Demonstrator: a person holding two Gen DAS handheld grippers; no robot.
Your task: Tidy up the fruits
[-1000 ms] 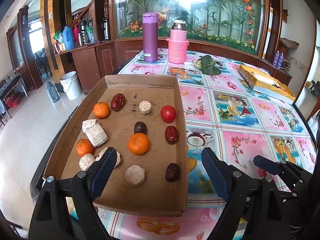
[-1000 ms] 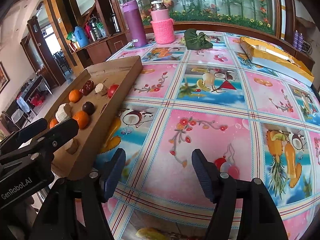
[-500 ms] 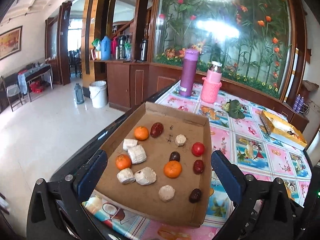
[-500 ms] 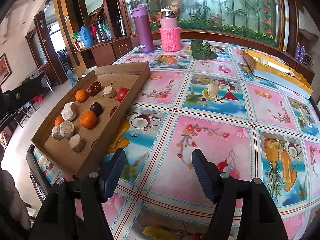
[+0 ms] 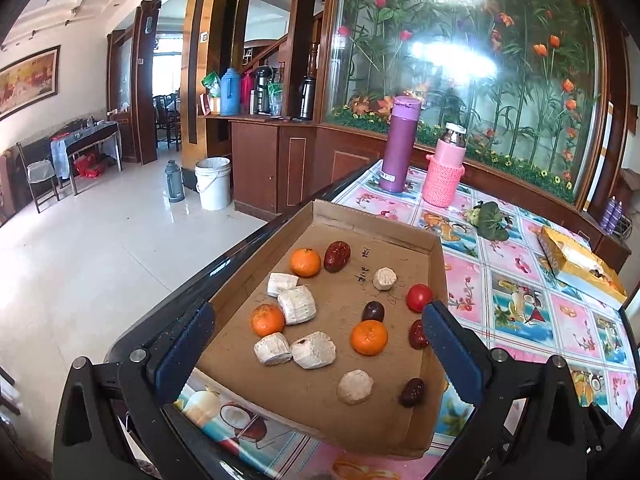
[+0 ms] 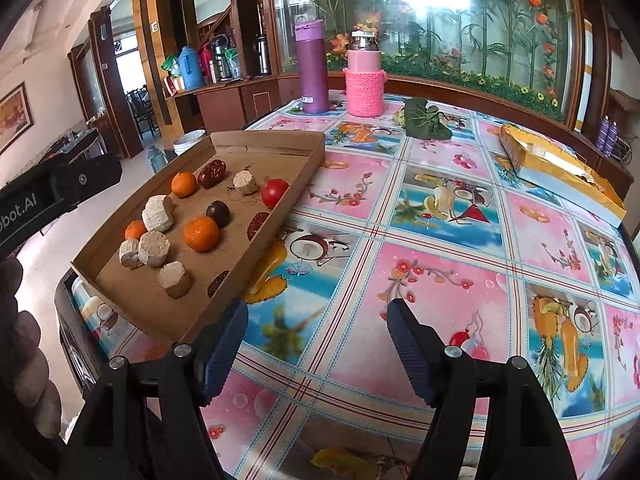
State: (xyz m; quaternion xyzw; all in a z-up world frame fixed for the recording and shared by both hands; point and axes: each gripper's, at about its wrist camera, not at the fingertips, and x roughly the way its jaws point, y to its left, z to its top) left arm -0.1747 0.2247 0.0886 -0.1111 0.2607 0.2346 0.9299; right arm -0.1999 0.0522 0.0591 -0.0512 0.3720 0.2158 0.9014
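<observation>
Fruits — oranges [image 5: 369, 337], dark dates [image 5: 337, 256] and a tomato [image 5: 419, 297] — lay mixed with pale cut chunks [image 5: 296, 304] in a cardboard tray [image 5: 384, 432] on the flowered table [image 6: 440, 248]. The left claw [image 5: 316, 354] hung spread wide above the tray, gripping nothing. The right claw [image 6: 316, 350], likewise released, hovered over bare tablecloth, the tray just to its left.

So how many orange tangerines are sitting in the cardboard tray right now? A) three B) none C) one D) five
A: the left wrist view shows three tangerines in the cardboard tray, one at the far end, one near the left wall and one in the middle.
</observation>
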